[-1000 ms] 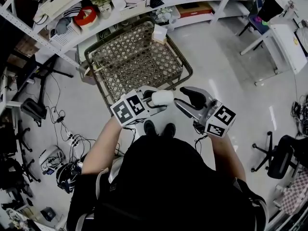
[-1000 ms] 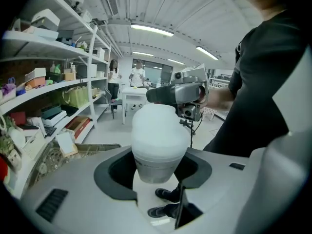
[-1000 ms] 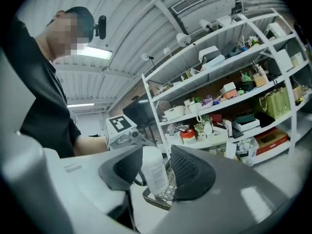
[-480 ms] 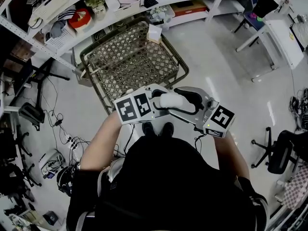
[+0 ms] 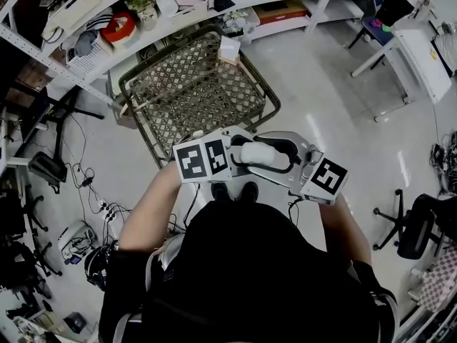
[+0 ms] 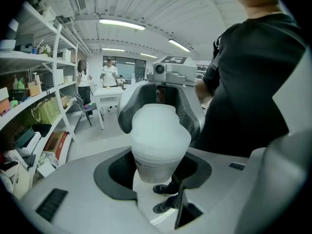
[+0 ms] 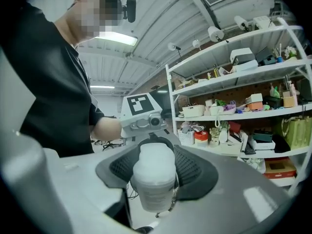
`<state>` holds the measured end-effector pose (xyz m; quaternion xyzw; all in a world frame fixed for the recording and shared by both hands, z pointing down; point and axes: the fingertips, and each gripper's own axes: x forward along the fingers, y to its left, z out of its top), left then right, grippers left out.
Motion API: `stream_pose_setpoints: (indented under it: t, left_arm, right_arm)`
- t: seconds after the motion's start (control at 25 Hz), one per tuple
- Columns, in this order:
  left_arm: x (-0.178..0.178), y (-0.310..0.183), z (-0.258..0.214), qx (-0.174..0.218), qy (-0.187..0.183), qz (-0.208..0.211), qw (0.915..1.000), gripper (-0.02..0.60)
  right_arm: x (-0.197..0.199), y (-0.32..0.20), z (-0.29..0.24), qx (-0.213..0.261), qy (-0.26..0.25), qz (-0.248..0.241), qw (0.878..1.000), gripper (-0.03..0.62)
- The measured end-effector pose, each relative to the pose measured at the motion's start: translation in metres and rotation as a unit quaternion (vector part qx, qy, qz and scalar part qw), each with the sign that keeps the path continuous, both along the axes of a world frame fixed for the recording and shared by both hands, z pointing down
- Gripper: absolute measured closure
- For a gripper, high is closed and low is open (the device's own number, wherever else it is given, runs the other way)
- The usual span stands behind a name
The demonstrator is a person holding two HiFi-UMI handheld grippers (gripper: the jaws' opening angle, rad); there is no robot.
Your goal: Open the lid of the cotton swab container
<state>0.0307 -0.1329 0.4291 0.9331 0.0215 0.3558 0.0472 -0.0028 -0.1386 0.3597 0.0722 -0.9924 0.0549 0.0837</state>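
Progress: early, I reckon. The lid (image 6: 155, 123) looks fully seated on the cotton swab container (image 6: 157, 162), and I can't spot any gap.
Done: the container is up in the air, off any surface, and both tools are lined up on it.
Left to do: get a real bite on the lid, then pull or twist it off. So basically the whole job.
Left tool (image 6: 155, 177): jaws partly apart and clamped on the container's lower body, pads snug on both sides.
Right tool (image 7: 155, 172): jaws near full width and they've just been closing in a bit. The domed lid end sits between them, but the pads don't look like they're pressing yet.
Where it is: between both sets of jaws, lid end up, with the right tool's pads flanking it just above the left tool's.
Pose: both hands meet close in front of the chest, tools tip to tip. The left one is angled down, the right one about level, elbows bent.
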Motion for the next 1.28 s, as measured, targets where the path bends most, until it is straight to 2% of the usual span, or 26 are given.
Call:
stream_pose_setpoints:
  t: [0.24,0.64,0.84,0.96,1.04,1.28]
  left_arm:
    - [-0.003,0.000,0.004,-0.005,-0.011,-0.006,0.9999,0.376]
    - [-0.006,-0.006,0.009,-0.021,-0.011,-0.022,0.9995,0.377]
    - [-0.006,-0.007,0.014,-0.060,0.004,-0.038,0.9975,0.379]
    - [-0.006,-0.010,0.009,-0.049,0.021,-0.045,0.9976,0.379]
    - [-0.006,-0.015,0.006,-0.034,0.019,-0.050,0.9980,0.379]
    - [-0.016,-0.031,0.001,-0.002,0.009,-0.091,0.9958,0.377]
  right_arm:
    - [-0.006,0.000,-0.003,-0.017,0.003,0.007,1.000,0.362]
    - [-0.009,-0.006,0.003,-0.001,0.023,0.019,1.000,0.364]
    - [-0.012,-0.006,0.001,0.066,0.047,0.014,0.997,0.368]
    - [-0.015,-0.007,-0.004,0.067,0.043,0.006,0.997,0.365]
    - [-0.014,-0.009,-0.009,0.068,0.037,0.006,0.997,0.362]
    - [-0.011,-0.011,-0.038,0.025,-0.039,-0.005,0.999,0.372]
